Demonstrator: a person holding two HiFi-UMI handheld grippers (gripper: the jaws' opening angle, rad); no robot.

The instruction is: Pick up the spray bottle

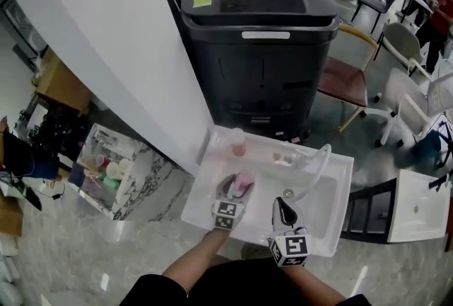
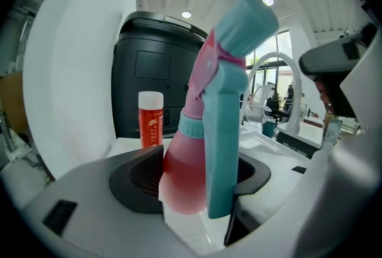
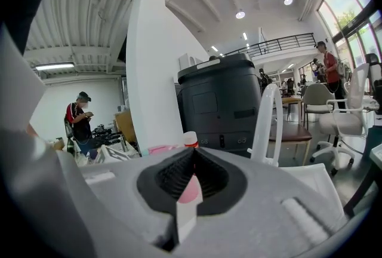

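Leaning between the left gripper's (image 2: 197, 174) jaws, the spray bottle (image 2: 222, 107) hangs over the white sink (image 1: 340, 177), gripped at body and trigger. The right gripper (image 3: 192, 182) is clenched, empty. Recommended: steady squeeze and a straight lift, well clear of the faucet (image 2: 277, 68).

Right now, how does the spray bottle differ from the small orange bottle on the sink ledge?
The spray bottle is pink with a teal trigger head; the orange bottle has a plain white cap. The spray bottle is clamped in the left gripper; the orange bottle stands free and upright on the sink ledge. Both are reddish bottles.
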